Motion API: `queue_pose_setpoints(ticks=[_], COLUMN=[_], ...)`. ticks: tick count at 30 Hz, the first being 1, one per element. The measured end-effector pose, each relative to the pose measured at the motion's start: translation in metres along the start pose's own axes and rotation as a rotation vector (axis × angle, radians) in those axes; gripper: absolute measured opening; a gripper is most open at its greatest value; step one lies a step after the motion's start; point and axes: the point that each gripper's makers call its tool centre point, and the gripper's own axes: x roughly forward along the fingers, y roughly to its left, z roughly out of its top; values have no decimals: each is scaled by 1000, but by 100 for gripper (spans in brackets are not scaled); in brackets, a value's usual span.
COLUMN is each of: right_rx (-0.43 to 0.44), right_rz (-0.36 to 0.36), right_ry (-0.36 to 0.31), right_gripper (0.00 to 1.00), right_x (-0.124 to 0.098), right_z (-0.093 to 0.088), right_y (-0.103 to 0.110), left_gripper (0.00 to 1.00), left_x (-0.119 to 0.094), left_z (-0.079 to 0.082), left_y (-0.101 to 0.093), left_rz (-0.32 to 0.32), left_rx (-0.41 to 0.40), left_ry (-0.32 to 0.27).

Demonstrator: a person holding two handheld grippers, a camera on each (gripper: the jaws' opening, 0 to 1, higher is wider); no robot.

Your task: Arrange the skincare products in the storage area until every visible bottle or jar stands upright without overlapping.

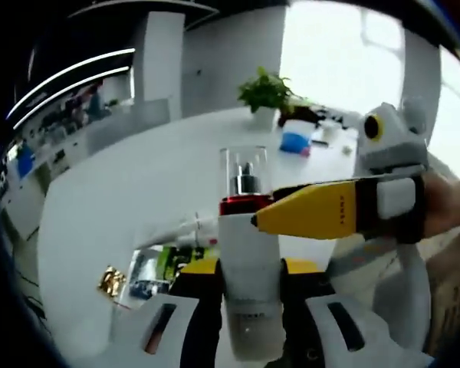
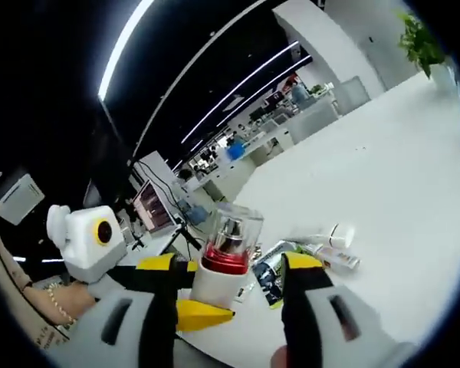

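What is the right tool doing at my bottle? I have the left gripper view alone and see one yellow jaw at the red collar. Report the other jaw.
Observer: In the right gripper view, the right tool is open. Its jaws straddle the bottle, and a gap shows between the bottle and the far jaw.
Operator: Now list what lies beyond that far jaw.
Observer: White tubes lie flat on the table, next to a green packet. None of them stands upright.
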Motion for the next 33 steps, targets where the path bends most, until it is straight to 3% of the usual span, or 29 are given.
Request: queue_pose_setpoints(ticks=[6,10,11,15,17,21,25,28,33], right_rx=[59,52,99,68,36,-151,-315,-430,-484], right_rz=[37,34,35,29,32,42,90,177,380], right_ry=[31,29,39,42,43,108,193,258,290], right_gripper=[47,34,32,29,28,27,27,27,27], right_x=[-1,-2,-3,-8,-12,-18,-23,-28,-41], right_z=[-10,-8,-8,-4,-2,-2,-3,-5,-3], right_y=[8,8,9,6,6,5,8,13,32], left_gripper=[25,25,25,26,27,27,28,28,33], left_x=[1,3,4,7,9,14,16,18,17], left_z=[5,8,8,9,10,11,12,11,19], left_y=[-12,-21,-21,-25,-30,-38,-49,-56,-69], left_rz=[-14,-32,-31,-50,-73,-135,-249,-343,-485], left_rx=[55,82,82,96,118,123,89,73,37], left_ry=[-1,0,4,2,-5,-11,-47,-57,-98])
